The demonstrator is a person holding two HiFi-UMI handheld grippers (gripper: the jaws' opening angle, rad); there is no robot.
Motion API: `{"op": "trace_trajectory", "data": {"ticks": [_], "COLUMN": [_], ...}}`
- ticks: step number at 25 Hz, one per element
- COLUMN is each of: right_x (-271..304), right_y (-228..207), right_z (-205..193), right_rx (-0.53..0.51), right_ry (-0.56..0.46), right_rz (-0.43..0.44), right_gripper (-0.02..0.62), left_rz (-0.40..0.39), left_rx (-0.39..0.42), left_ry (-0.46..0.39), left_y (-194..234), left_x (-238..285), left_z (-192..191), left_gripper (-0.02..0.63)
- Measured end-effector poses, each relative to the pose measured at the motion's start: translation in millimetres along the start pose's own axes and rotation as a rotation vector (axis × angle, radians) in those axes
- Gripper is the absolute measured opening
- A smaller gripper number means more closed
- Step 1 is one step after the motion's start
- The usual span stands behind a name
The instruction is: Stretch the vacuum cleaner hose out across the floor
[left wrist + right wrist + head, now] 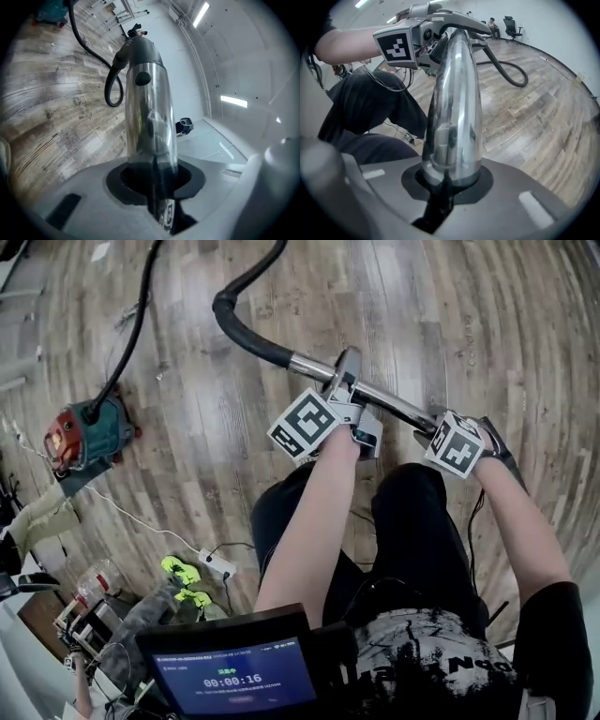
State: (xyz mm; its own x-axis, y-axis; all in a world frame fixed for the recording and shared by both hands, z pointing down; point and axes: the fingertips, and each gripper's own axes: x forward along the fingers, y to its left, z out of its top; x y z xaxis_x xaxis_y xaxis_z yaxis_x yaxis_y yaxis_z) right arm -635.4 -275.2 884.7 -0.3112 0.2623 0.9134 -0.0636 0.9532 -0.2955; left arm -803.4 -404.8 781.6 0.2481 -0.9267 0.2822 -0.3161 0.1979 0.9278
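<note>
Chrome wand (394,401) held above the wood floor (469,315), left tongs (345,369) and right tongs (429,424) both clamped on it. Black hose (246,334) curves back toward the vacuum cleaner (84,432); stretching looks barely begun.

Power strip (217,564), timer screen (234,676)

A: Any legible text?

B: One entry. The tablet screen (234,679), well behind the left gripper (345,371) at the person's lap, shows a timer reading "00:00:16". The small lines above and below it are unreadable.

A: Shirt print?

B: The shirt (427,652), behind the right gripper (424,427), has white letters, upside down and not legible.

A: Floor planks?

B: Faint print, cannot tell.
</note>
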Motion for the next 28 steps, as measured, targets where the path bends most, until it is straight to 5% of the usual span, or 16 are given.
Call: {"op": "trace_trajectory", "data": {"ticks": [9,11,14,17,28], "right_x": [-223,-257,-304,-334,-329], "right_y": [128,143,152,161,203], "right_z": [9,0,1,8,41], "right_rx": [0.034,0.007,-0.057,-0.109,-0.015], "right_ry": [-0.018,-0.028,-0.032,-0.026,0.023], "right_rz": [0.17,0.108,-0.117,-0.26,-0.299], "right_gripper": [0.057,0.061,0.06,0.057,0.054], "left_rz": [0.046,0.05,0.061,0.058,-0.053], "left_rx": [-0.01,0.021,0.057,0.042,0.021], "left_ry": [-0.034,-0.041,-0.07,-0.08,0.017], "left_y": [-227,-269,-320,-343,-337], "left_x": [-95,-116,-153,-180,-208], "left_z": [-6,-17,-24,-22,3], "left_gripper": [0.089,0.086,0.086,0.084,0.084]}}
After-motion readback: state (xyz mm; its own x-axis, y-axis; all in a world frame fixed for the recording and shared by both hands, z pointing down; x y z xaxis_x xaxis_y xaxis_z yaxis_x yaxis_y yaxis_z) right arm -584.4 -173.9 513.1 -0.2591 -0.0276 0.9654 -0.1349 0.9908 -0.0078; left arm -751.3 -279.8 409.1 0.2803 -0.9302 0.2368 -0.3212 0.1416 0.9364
